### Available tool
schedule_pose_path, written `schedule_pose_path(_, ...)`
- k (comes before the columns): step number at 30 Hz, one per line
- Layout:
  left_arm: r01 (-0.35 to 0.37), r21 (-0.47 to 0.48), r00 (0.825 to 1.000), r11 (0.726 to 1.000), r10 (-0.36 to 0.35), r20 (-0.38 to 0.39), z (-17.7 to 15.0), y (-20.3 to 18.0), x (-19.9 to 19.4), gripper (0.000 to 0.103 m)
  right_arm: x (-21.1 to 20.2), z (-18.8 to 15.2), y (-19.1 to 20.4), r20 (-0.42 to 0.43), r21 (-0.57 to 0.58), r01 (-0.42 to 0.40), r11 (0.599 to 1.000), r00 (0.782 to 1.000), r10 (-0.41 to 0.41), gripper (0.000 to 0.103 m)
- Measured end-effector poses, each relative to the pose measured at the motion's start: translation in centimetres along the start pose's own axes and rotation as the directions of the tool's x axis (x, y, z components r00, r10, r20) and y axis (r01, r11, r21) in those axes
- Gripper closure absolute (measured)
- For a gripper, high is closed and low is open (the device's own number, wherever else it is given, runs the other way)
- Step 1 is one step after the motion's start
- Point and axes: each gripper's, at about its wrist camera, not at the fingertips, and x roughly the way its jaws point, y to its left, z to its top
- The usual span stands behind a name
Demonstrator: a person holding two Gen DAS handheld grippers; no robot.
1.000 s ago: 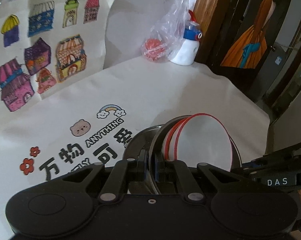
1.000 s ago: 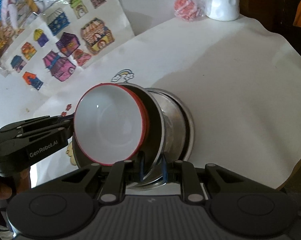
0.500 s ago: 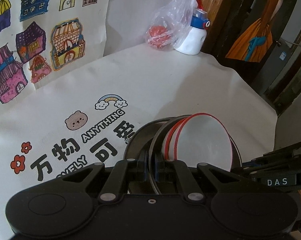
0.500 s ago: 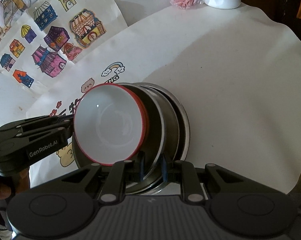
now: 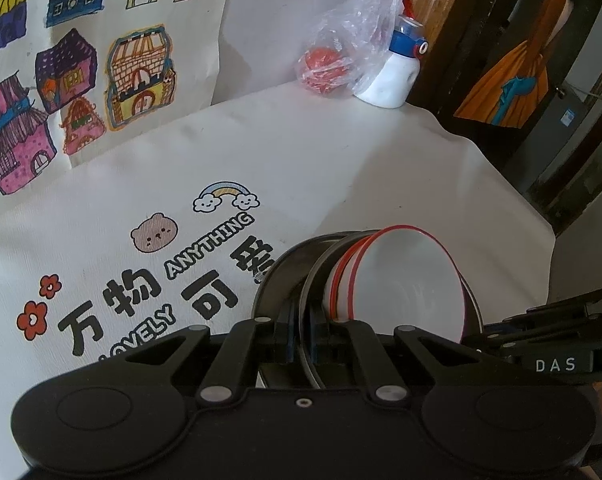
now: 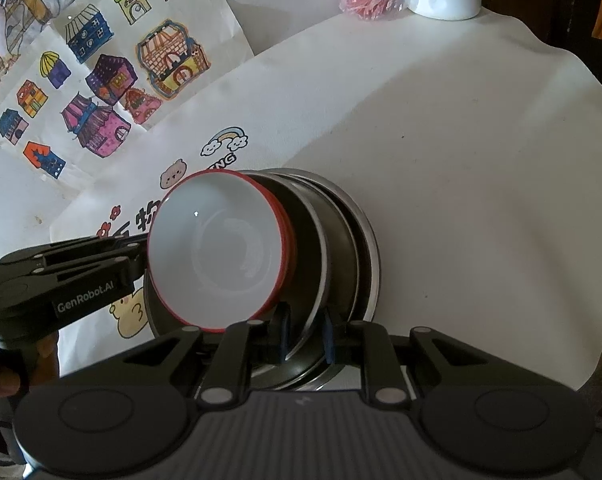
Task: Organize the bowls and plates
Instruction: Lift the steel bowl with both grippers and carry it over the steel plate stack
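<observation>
red-rimmed white bowls nested in tilted steel plates, held aloft

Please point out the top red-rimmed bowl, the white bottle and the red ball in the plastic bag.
Red-rimmed bowl (image 6: pixel 221 256), right wrist view, inner bottom.
White bottle (image 5: pixel 393 80), left wrist view, white body.
Red ball (image 5: pixel 321 68), left wrist view, centre, seen through bag.

"ANYTHING", "万物" on tablecloth, "DAS", "GenRobot.AI" on claws
</observation>
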Motion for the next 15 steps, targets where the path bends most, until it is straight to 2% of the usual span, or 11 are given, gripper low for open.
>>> schedule_pose_path(9, 0.001, -0.016, 1.000, 1.000, -0.001, 0.001, -0.5, 0.2, -0.2, 0.097, -0.4, -0.4, 0.5, 0.050, -0.018, 0.029, 0.999, 0.998, -0.028, 0.081)
schedule_pose_path(13, -0.003, -0.040, 1.000, 0.999, 0.003, 0.009, -0.8, 0.6, -0.4, 0.085, -0.6, -1.0, 0.8, 0.069, -0.024, 0.052, 0.998, 0.996, -0.050, 0.081)
schedule_pose_path(15, -0.002, -0.054, 1.000, 0.999, 0.003, 0.012, -0.9, 0.9, -0.6, 0.085, -0.8, -1.3, 0.7, 0.080, -0.012, 0.051, 0.999, 0.996, -0.050, 0.081)
